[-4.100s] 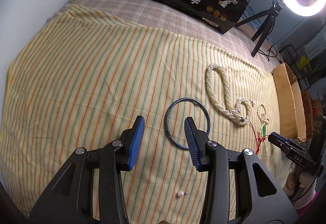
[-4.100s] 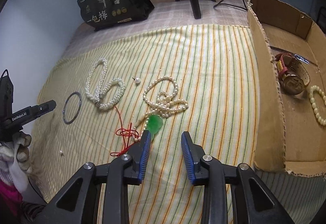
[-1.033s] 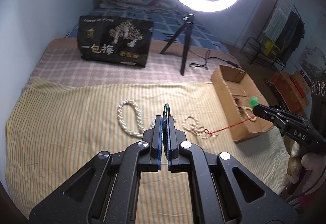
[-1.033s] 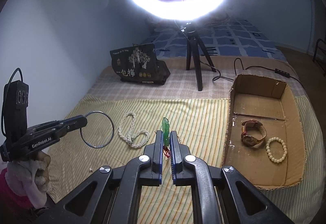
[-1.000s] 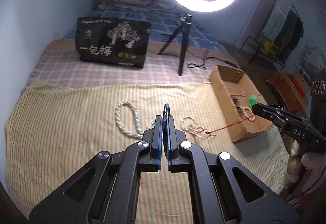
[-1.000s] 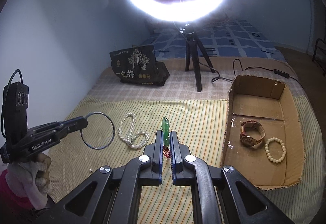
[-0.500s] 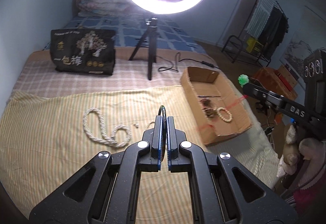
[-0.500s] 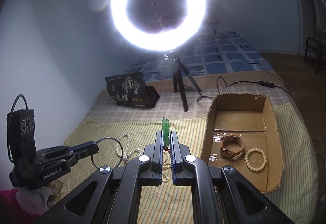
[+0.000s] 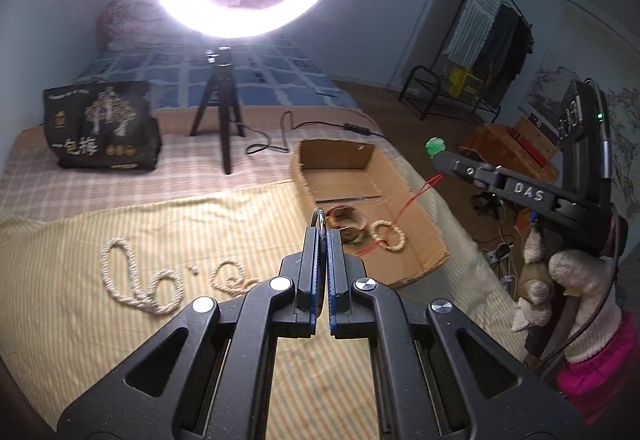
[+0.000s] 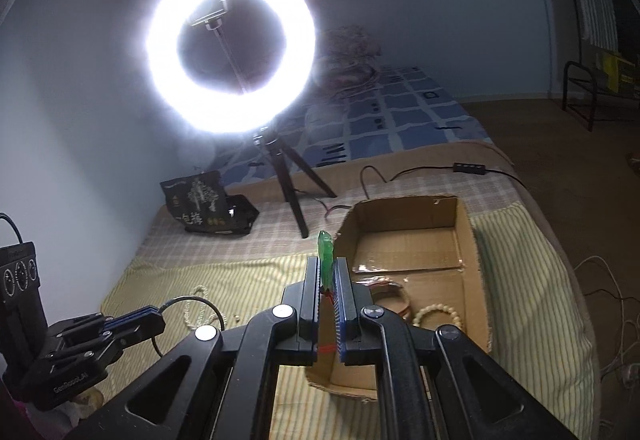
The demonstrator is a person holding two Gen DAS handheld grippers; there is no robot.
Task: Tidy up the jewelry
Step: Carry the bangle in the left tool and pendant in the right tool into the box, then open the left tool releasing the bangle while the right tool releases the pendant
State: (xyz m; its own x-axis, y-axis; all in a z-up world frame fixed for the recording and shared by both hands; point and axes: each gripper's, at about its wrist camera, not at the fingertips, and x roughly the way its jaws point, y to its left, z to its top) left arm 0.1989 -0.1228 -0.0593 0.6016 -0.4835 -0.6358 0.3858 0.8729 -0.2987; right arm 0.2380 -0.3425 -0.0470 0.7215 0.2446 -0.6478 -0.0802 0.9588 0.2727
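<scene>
My left gripper (image 9: 323, 236) is shut on a thin dark bangle (image 9: 317, 215), seen edge-on between the pads and as a ring (image 10: 192, 298) in the right wrist view. My right gripper (image 10: 327, 268) is shut on a green pendant (image 10: 325, 252), whose red cord (image 9: 416, 196) trails down over the cardboard box (image 9: 400, 176). A watch (image 10: 384, 288) and a bead bracelet (image 10: 438, 314) lie in the box. On the striped cloth lie a thick pearl rope (image 9: 132, 280), a thin pearl strand (image 9: 230, 278) and a loose pearl (image 9: 196, 270).
A lit ring light on a tripod (image 9: 222, 120) stands behind the cloth, with a black printed bag (image 9: 100, 124) to its left and a cable (image 9: 280, 132) near the box. A gloved hand (image 9: 576, 280) holds the right gripper. A clothes rack (image 9: 476, 52) stands across the room.
Both grippers, still shut on the bangle and the pendant, have risen and swung right, so the box now sits just beyond their tips. The red cord now hangs over the box.
</scene>
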